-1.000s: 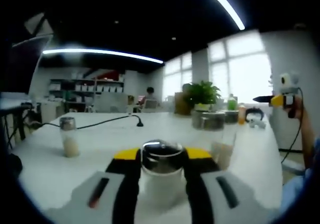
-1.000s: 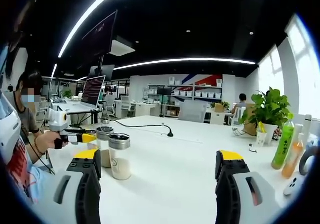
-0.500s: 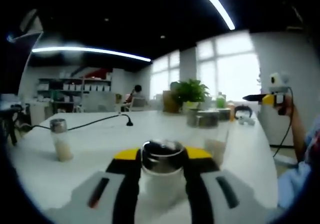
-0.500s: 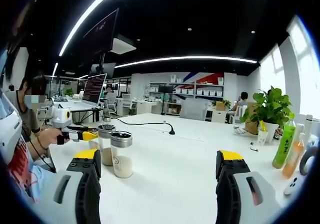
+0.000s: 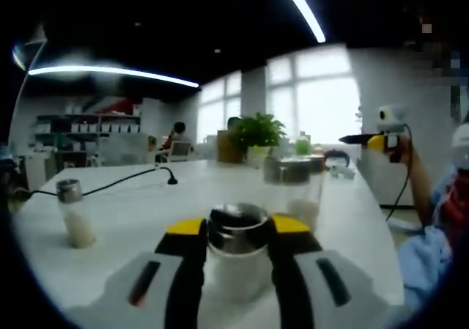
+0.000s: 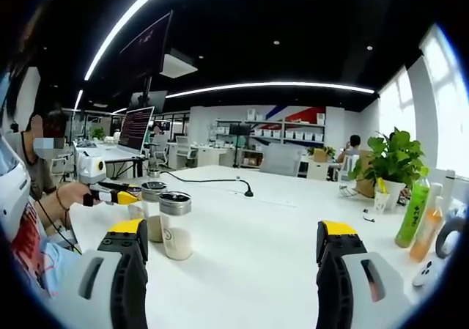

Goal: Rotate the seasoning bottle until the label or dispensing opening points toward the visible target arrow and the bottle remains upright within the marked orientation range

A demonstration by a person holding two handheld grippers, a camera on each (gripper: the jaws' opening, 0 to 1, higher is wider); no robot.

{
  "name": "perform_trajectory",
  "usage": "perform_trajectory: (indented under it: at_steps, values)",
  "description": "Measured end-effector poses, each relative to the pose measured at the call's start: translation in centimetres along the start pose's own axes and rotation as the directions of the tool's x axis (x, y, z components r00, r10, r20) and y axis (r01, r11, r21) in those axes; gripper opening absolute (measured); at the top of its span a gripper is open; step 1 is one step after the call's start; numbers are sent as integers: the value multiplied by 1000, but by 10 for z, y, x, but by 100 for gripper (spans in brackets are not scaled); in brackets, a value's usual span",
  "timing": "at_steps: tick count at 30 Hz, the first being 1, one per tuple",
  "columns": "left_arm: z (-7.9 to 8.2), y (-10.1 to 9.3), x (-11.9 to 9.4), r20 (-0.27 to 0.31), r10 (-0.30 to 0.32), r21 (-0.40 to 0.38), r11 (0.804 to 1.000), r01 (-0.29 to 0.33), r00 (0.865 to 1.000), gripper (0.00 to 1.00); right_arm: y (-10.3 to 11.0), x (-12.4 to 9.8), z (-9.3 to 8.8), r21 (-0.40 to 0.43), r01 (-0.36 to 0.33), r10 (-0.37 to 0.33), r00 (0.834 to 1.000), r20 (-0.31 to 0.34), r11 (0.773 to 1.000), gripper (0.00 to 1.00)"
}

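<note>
- White table [image 5: 146, 219] fills the lower half of both views, in an open office with ceiling light strips and bright windows
- Left gripper [image 5: 236, 234], bottom centre of the left gripper view — its yellow-tipped jaws are clamped on a seasoning bottle [image 5: 236, 259], one on each side of the glass just below the metal lid; the bottle stands upright with pale powder inside
- Second shaker [image 5: 73, 213] stands alone at the left of that view, well apart from the held one; a black cable [image 5: 124, 182] runs across the table behind it
- Two more lidded jars [image 5: 293, 190] sit just right of centre, beyond the held bottle, with a potted plant [image 5: 253, 132] farther back
- Right gripper [image 6: 231, 252], bottom of the right gripper view — jaws wide apart with nothing between them, above bare table
- At the left of the right gripper view the left gripper reaches in from a person's hand [image 6: 69, 196], closed on the rear of two shakers standing side by side; the front shaker [image 6: 176, 225] is free
- Green drink bottle [image 6: 412, 212] and an orange one stand at the far right, beside the plant
</note>
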State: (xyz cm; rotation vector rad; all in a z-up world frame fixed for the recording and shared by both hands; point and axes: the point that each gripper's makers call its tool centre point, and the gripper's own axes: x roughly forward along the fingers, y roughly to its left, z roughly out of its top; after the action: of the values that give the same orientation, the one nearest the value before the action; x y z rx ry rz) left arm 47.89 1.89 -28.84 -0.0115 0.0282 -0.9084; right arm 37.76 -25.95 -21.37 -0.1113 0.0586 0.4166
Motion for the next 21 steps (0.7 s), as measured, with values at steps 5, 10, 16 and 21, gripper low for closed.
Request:
perform_trajectory:
  at_steps: [5,10,16,21]
  values:
    - [0,0,1,-9,-30,-4,1000,30,1000,35,1,1,-1,4,-4,4,1000,-5,1000,99]
    - [-1,0,1,-20,-77,10,997,77,997,35,-2,-2,-2,-10,6,-6,1000,-12,1000,99]
    - [-2,-2,1,-45,-151,24,988,152,987,35,-4,-5,0,-9,12,-12,1000,-8,1000,99]
    - [-2,-4,1,-46,-201,25,979,203,978,35,-5,-5,-1,-10,14,-15,1000,-12,1000,99]
